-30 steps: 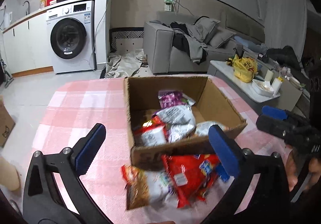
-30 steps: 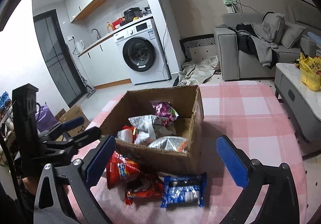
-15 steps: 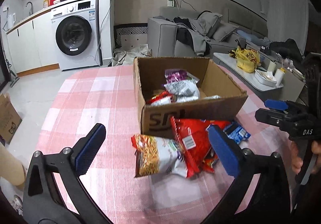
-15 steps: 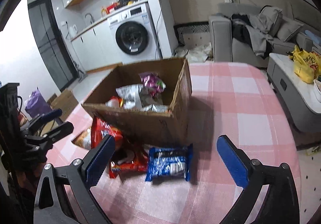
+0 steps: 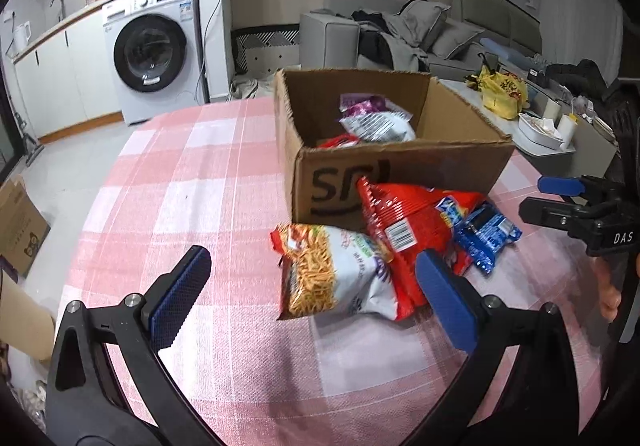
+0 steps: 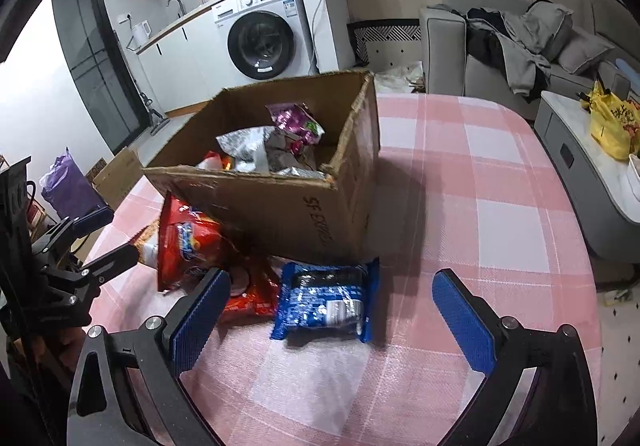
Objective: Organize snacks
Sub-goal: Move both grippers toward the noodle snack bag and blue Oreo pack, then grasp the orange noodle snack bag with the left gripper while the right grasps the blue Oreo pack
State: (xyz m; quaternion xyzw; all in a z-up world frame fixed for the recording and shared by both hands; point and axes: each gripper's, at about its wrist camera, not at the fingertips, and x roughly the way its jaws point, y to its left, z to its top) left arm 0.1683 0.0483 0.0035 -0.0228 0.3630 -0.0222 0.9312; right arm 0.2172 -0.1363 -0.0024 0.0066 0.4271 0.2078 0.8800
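An open cardboard box stands on the pink checked table and holds several snack packs. In front of it lie a white-and-orange noodle snack bag, a red bag leaning on the box, a flat red pack and a blue cookie pack. My left gripper is open and empty, hovering just before the noodle bag. My right gripper is open and empty, low over the blue pack. Each gripper also shows in the other view: right, left.
The pink checked tablecloth spreads around the box. A washing machine, a grey sofa and a side table with a yellow bag stand beyond the table. Cardboard boxes sit on the floor at left.
Both grippers have pulled back from the box and dropped lower toward the packs on the table. The packs and box have not moved. Both stay open.
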